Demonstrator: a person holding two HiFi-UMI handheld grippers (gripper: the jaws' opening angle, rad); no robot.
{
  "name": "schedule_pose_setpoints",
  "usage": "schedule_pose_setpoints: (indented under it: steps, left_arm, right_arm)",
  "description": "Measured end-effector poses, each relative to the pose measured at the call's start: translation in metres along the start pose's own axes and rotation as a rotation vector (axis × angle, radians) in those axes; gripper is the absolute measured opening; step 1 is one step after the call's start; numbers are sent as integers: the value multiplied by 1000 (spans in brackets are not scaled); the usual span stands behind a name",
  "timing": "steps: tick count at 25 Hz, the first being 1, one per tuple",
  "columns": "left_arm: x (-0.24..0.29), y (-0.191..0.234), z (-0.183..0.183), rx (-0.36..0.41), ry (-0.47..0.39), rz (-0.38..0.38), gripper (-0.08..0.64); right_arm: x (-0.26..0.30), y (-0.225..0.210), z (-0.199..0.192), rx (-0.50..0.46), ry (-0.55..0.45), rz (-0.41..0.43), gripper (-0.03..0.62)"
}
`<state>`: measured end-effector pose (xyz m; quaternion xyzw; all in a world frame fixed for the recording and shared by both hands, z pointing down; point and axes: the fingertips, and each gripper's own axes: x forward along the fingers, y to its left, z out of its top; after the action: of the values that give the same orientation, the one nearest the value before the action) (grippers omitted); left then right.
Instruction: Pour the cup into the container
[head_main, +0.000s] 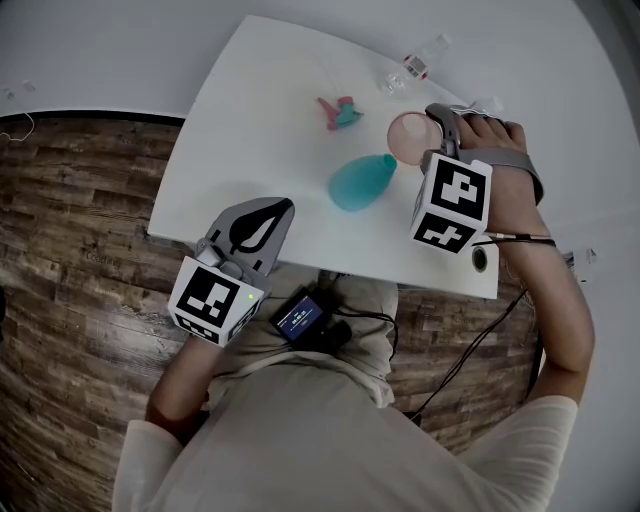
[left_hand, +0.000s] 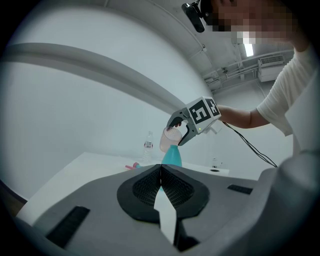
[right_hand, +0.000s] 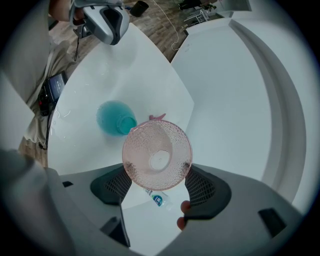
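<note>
We work at a white table (head_main: 250, 120) set against a pale wall, with a wood floor below.

Our right gripper (right_hand: 158, 172) has its jaws spread wide and pressed on the two sides of the pink cup (head_main: 407, 137), so the cup is clamped and clear of the table. The cup's mouth faces up towards us and it looks close to upright. We see nothing inside it, though clear liquid would hardly show through the dimpled wall.

Just beside and below the cup stands the teal container (head_main: 360, 182), upright on the table, its narrow neck towards the cup. From the left gripper view the cup hangs right above that neck.

Our left gripper (left_hand: 160, 182) has its jaws pressed together with nothing between them. It hovers level at the table's near edge, well apart from the container.

Farther back lie a small pink-and-teal toy (head_main: 340, 112) and a bottle (head_main: 415, 68).

We judge the step in hand to be the pour itself, with the cup brought over the container but not yet tipped. The next move calls for rolling the right wrist so the rim dips over the neck. The opening is narrow and the cup's mouth is wide, so a slow tilt with the rim kept centred should spare a spill. The free left gripper could steady the container.
</note>
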<state>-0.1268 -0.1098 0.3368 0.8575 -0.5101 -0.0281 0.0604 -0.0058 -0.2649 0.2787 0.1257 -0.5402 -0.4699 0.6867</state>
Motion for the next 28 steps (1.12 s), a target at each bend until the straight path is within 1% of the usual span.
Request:
schedule_pose_setpoints:
  steps: [16,25,28]
  left_arm:
    - [-5,3,-1,-4,-3,5,11]
    - [-4,4,-2,-3,-2,6,11]
    - [-5,4,-2,-2,-1,6,11]
  right_arm:
    - [-2,2,6,-6,-1,-23,337]
    - [0,0,5,-4,12,-62,337]
    - [-3,-2,5,-6,18,-88,337]
